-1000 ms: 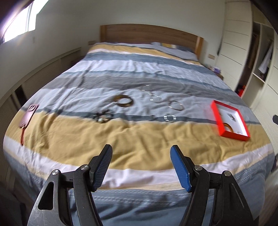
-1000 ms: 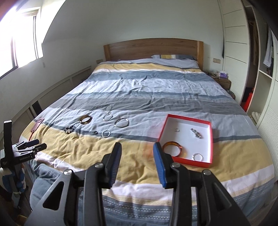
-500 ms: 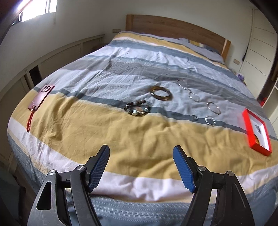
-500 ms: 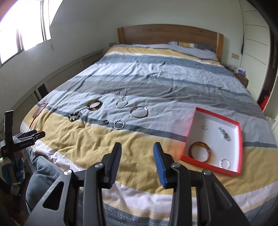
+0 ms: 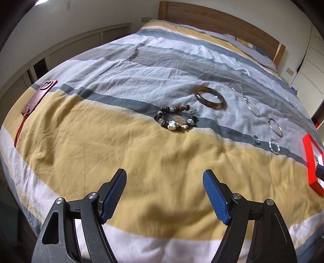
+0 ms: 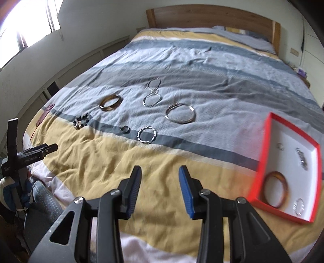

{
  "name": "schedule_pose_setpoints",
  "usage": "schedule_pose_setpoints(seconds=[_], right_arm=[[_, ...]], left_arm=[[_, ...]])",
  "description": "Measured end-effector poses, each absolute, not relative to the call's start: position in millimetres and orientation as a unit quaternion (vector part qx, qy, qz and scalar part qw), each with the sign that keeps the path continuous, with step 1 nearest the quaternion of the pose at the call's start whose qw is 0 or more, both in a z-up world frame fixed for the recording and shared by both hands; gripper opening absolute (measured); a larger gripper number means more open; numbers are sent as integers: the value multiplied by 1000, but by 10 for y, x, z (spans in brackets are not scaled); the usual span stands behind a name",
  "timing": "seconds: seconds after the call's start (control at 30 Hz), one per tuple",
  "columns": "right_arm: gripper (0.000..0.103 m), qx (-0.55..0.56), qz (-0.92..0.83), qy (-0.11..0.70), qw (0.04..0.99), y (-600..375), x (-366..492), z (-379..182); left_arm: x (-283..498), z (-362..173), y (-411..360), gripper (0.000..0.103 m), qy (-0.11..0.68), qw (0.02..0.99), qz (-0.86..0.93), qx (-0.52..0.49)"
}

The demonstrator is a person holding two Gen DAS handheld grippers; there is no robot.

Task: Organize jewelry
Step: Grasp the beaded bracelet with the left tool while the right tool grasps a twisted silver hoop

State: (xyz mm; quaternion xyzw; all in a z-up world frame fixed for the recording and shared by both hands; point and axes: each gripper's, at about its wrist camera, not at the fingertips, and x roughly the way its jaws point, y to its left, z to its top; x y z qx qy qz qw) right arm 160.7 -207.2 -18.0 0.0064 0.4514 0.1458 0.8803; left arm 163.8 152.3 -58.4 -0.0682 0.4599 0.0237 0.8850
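Jewelry lies on a striped bed. A beaded bracelet (image 5: 175,119) lies ahead of my open, empty left gripper (image 5: 164,179), with a brown bangle (image 5: 209,97) and a silver chain (image 5: 244,98) beyond it. My open, empty right gripper (image 6: 160,174) hovers over the yellow stripe, short of a twisted silver bracelet (image 6: 147,134), a small ring (image 6: 125,129), a large silver bangle (image 6: 180,113) and the chain (image 6: 152,93). A red tray (image 6: 265,149) at the right holds an amber bangle (image 6: 275,189) and several small silver pieces.
A dark red phone case with a strap (image 5: 38,96) lies at the bed's left edge. The wooden headboard (image 6: 212,15) stands at the far end, wall panels on the left, wardrobes on the right. My left gripper also shows in the right wrist view (image 6: 43,149).
Both grippers have moved forward and lower over the bed. The left view has swung so the beaded bracelet is nearer and centred; the tray has slid to the right edge.
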Motion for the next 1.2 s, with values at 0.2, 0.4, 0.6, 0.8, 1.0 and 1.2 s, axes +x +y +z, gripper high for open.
schedule_pose_setpoints(seconds=[0.2, 0.4, 0.6, 0.8, 1.0, 1.2], right_arm=[[41, 1, 167, 463, 870, -1858, 1942, -410], [45, -23, 183, 470, 863, -1600, 2222, -593], [45, -39, 189, 477, 858, -1452, 2413, -761], [45, -42, 192, 481, 854, -1423, 2505, -872], [45, -46, 196, 476, 856, -1389, 2590, -901], [37, -43, 199, 474, 857, -1400, 2629, -924]], left_arm=[[1918, -664, 1571, 82, 460, 885, 23, -69], [2224, -708, 1601, 85, 451, 889, 27, -69], [2490, -804, 1584, 86, 457, 887, 19, -66], [2682, -912, 1463, 86, 464, 885, 10, -46], [2842, -1007, 1417, 85, 470, 882, 17, -31], [2849, -1004, 1350, 49, 466, 885, 1, -22]])
